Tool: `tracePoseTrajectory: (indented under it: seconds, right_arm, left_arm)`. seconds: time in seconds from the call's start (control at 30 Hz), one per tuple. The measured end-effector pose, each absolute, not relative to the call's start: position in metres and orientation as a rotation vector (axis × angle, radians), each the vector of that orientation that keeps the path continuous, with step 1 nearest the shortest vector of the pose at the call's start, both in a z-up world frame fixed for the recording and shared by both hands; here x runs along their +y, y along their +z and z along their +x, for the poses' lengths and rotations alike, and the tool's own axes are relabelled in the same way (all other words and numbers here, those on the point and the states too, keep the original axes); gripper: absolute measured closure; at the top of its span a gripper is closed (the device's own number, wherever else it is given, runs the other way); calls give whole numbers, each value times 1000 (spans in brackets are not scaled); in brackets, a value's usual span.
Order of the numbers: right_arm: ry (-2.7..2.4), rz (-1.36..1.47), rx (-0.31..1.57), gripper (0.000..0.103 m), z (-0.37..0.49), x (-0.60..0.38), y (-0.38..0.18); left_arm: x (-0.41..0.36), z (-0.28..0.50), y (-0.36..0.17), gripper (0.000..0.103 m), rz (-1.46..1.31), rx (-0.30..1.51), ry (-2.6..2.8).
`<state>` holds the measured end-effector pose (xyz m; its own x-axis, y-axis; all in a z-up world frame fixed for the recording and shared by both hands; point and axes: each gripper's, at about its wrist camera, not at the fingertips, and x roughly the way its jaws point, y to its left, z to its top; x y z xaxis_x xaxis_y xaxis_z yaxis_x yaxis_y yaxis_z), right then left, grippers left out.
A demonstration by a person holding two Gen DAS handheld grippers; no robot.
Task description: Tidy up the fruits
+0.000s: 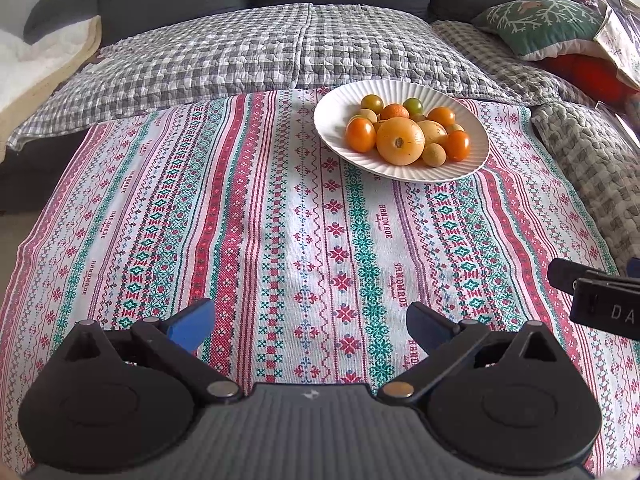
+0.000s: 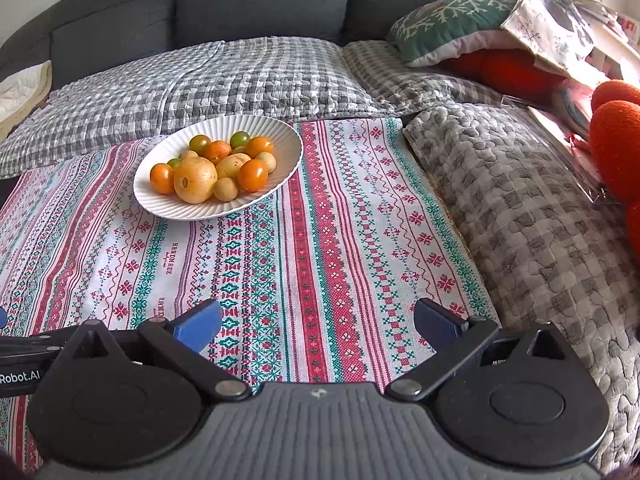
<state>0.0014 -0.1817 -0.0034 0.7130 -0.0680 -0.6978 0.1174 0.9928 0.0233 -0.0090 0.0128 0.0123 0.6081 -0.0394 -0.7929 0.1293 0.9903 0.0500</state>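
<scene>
A white ribbed plate (image 1: pixel 340 108) sits at the far side of the patterned cloth (image 1: pixel 240 220), holding several fruits: a large yellow-orange one (image 1: pixel 400 141), orange tomatoes (image 1: pixel 360 135), small green ones (image 1: pixel 413 105) and small tan ones. The plate (image 2: pixel 280 136) also shows in the right wrist view, far left, with the large fruit (image 2: pixel 195 179). My left gripper (image 1: pixel 312 324) is open and empty above the near cloth. My right gripper (image 2: pixel 318 320) is open and empty, also well short of the plate.
A grey checked quilt (image 1: pixel 240 52) covers the sofa behind the cloth. A textured grey blanket (image 2: pixel 520 208) lies on the right. A green cushion (image 2: pixel 444 20) and orange-red plush items (image 2: pixel 616 136) are at the far right. The right gripper's body (image 1: pixel 600 296) shows at the left view's right edge.
</scene>
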Motion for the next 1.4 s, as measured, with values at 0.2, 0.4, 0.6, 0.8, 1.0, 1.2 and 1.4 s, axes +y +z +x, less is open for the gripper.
tracePoseTrajectory:
  seconds: [0.2,0.4,0.6,0.8,1.0,1.2,1.4]
  right_arm:
    - [-107,58,776,1,2,-180,-4]
    - [-105,53,778,1,3,-179,-4]
    - [-108,43,780,1,4,-180,-5]
    - [-111,41,781,1,4,-179,-5]
    - [-111,40,782,1,4,-179,-5]
    - [-112,38,782,1,4,-179,-5]
    - [-112,38,782,1,4,-179,-5]
  left_arm:
    - [14,-9,14,6,90,909,-101]
    - [14,-9,14,6,86,909,-100]
    - [15,-9,15,6,83,909,-100]
    - [15,-9,15,6,82,910,-99]
    - [15,-9,15,6,82,910,-100]
    - [15,-9,15,6,82,909,-100]
    - [15,-9,15,6,82,909,-100]
